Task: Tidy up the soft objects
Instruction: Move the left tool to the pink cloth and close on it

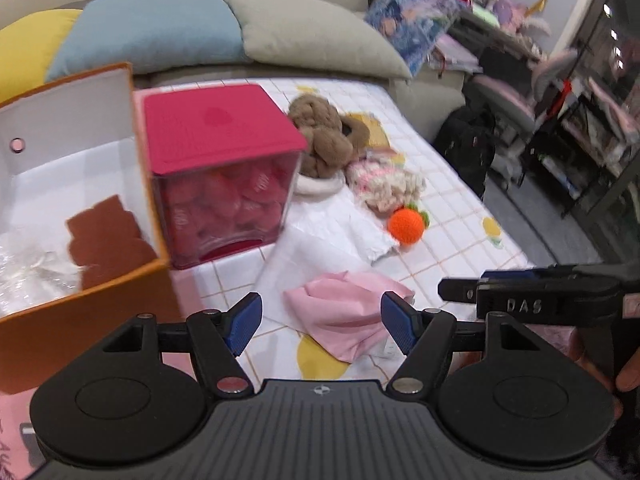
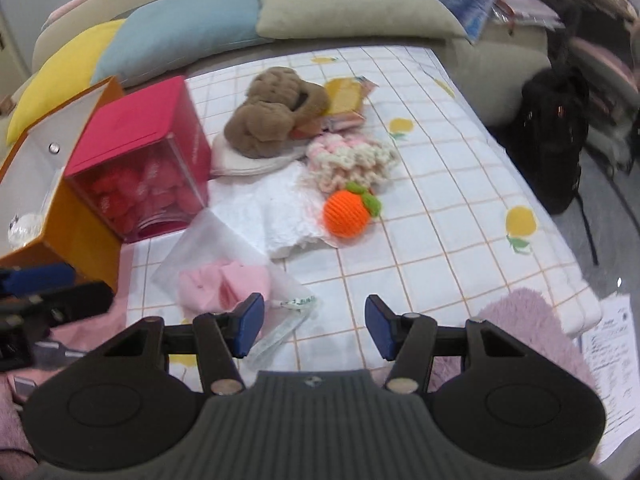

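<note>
A folded pink cloth (image 1: 344, 316) lies on the checked bed sheet (image 1: 452, 224), partly in a clear plastic wrapper (image 2: 208, 240). My left gripper (image 1: 322, 323) hangs open just above it, its blue pads on either side of the cloth in the picture without pressing it. My right gripper (image 2: 314, 324) is open over bare sheet, with the pink cloth (image 2: 224, 280) just left of its left pad. Farther back lie an orange crocheted fruit (image 2: 346, 212), a pink-and-cream knitted piece (image 2: 352, 158) and a brown plush (image 2: 272, 114) on a white cloth.
An open orange box (image 1: 80, 296) with a white inside stands at the left. Beside it is a clear cube with a red lid (image 1: 218, 128) holding red items. Yellow, blue and grey pillows (image 1: 316, 36) line the back. A fluffy lilac throw (image 2: 532, 328) and the bed edge are at the right.
</note>
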`<state>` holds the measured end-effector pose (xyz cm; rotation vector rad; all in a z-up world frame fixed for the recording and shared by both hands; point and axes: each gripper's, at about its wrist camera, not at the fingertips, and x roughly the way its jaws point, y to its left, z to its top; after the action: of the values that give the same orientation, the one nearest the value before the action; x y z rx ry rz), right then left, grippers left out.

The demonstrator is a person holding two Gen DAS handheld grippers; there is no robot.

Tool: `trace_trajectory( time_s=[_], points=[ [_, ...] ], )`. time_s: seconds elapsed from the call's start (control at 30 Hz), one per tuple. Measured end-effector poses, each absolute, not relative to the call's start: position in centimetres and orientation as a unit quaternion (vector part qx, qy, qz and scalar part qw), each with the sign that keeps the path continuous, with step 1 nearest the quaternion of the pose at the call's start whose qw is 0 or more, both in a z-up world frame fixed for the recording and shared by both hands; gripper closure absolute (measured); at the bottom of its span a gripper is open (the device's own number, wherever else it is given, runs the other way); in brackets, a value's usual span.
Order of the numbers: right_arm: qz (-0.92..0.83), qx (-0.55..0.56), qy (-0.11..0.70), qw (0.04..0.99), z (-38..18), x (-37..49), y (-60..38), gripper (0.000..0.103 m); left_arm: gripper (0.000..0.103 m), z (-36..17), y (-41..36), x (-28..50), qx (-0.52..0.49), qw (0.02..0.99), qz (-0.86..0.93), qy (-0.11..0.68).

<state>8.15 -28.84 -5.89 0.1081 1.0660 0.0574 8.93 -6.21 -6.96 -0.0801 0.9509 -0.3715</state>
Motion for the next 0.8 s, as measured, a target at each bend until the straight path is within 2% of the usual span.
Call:
trace_trajectory(
  time_s=[0.23,0.33,0.43,0.53,0.63,0.7,0.77,0.8],
  points=[
    [0.032,0.115,0.519,0.847,-7.4,9.3,-30.5,0.048,0.021,-9.3,-9.1,10.5,-0.014,0.864,-0.211,0.457],
    [0.02,0.145,0.526,0.838,-8.1,9.5,-31.5,0.054,0.019,-10.3,-10.9,10.4,0.022,0.858,-0.235,0.456],
    [0.015,0.168,0.528,0.832,-8.5,9.5,-32.2,0.054,0.019,-11.3,-12.6,10.5,0.059,0.857,-0.228,0.459],
    [0.019,0.172,0.528,0.831,-8.6,9.4,-32.3,0.054,0.021,-12.3,-13.1,11.2,0.051,0.856,-0.205,0.472],
    [0.02,0.176,0.531,0.829,-8.8,9.5,-32.4,0.054,0.042,-12.8,-13.1,11.7,0.046,0.854,-0.194,0.481],
    [0.023,0.177,0.533,0.827,-8.9,9.5,-32.4,0.054,0.079,-13.1,-13.6,11.9,0.062,0.847,-0.202,0.487],
    [0.026,0.177,0.535,0.826,-9.0,9.6,-32.2,0.054,0.093,-13.8,-13.8,11.9,0.068,0.84,-0.207,0.497],
    [0.028,0.175,0.536,0.826,-9.1,9.7,-32.2,0.054,0.095,-13.9,-13.7,11.8,0.066,0.842,-0.21,0.492]
  ],
)
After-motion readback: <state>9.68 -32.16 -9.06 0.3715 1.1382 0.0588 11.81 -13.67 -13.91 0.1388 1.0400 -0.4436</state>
